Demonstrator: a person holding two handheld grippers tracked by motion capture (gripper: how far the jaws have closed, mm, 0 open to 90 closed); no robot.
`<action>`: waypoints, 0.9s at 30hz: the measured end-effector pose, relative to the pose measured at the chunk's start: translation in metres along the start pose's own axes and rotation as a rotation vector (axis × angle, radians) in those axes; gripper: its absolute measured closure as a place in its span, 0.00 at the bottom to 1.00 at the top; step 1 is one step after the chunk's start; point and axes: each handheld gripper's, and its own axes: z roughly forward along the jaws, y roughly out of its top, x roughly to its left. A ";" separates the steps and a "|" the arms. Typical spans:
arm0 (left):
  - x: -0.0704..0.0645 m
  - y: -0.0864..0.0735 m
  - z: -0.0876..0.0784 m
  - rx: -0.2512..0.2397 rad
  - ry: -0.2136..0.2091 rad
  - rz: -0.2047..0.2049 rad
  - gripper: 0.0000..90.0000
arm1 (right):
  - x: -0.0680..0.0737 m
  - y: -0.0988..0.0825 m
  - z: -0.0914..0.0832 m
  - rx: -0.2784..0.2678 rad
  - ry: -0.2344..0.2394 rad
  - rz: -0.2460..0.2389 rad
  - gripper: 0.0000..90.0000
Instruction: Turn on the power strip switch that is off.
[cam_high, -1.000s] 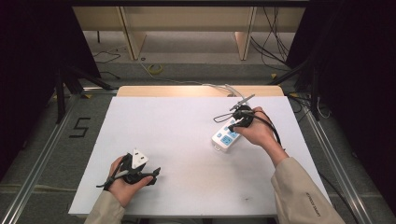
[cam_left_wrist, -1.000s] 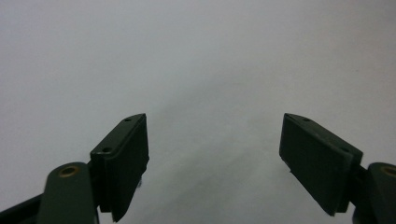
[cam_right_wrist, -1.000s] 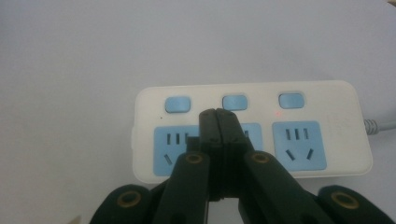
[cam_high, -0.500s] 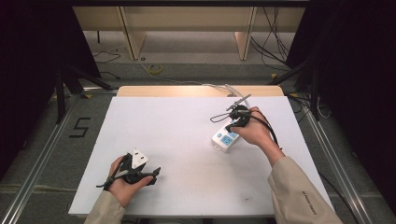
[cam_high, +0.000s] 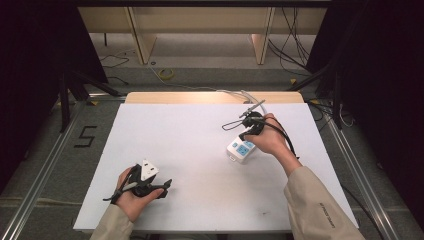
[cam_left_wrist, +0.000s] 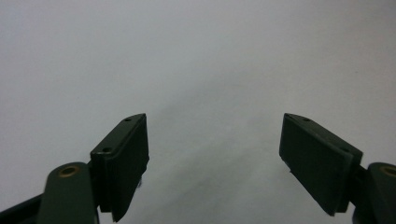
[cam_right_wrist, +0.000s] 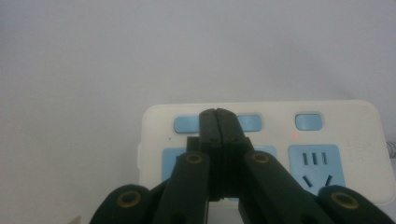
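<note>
Two tongs are at work over one white table (cam_high: 200, 150), each held in one of the person's hands. At the left, near the table's front edge, the left hand (cam_high: 131, 197) holds the left tongs (cam_high: 159, 186) low over bare table, with the grey three-cornered plate (cam_high: 148, 169) on top. In the left gripper view the left tongs (cam_left_wrist: 214, 163) stand with jaws wide apart and only plain white surface between them.

Well apart from them, toward the right and farther back, lies one white power strip (cam_high: 240, 150) with pale blue sockets, flat on the table. The right hand (cam_high: 272, 137) holds the right tongs (cam_high: 245, 134) just above the strip's far end, and a black cable (cam_high: 287, 137) loops over that hand. A white cord (cam_high: 245, 95) runs off the table's back edge behind it.

In the right gripper view the right tongs (cam_right_wrist: 217, 114) have their jaws pressed together with nothing between them, the tips over the power strip (cam_right_wrist: 327, 140) at its row of three pale blue buttons. The tips cover the gap between the first and second button; whether they touch the strip cannot be told. A small red light (cam_right_wrist: 294, 136) glows beside the third button (cam_right_wrist: 308, 122), above one fully visible socket (cam_right_wrist: 313, 164).
</note>
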 end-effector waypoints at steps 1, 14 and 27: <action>0.000 0.000 0.000 0.000 0.000 0.000 0.27 | 0.001 0.000 0.001 0.003 0.000 0.003 1.00; 0.000 0.000 0.000 0.000 -0.001 0.000 0.27 | 0.006 0.006 0.007 0.012 0.007 -0.006 1.00; 0.000 0.000 0.000 -0.001 -0.001 0.001 0.27 | 0.010 0.009 0.011 0.024 0.013 -0.020 1.00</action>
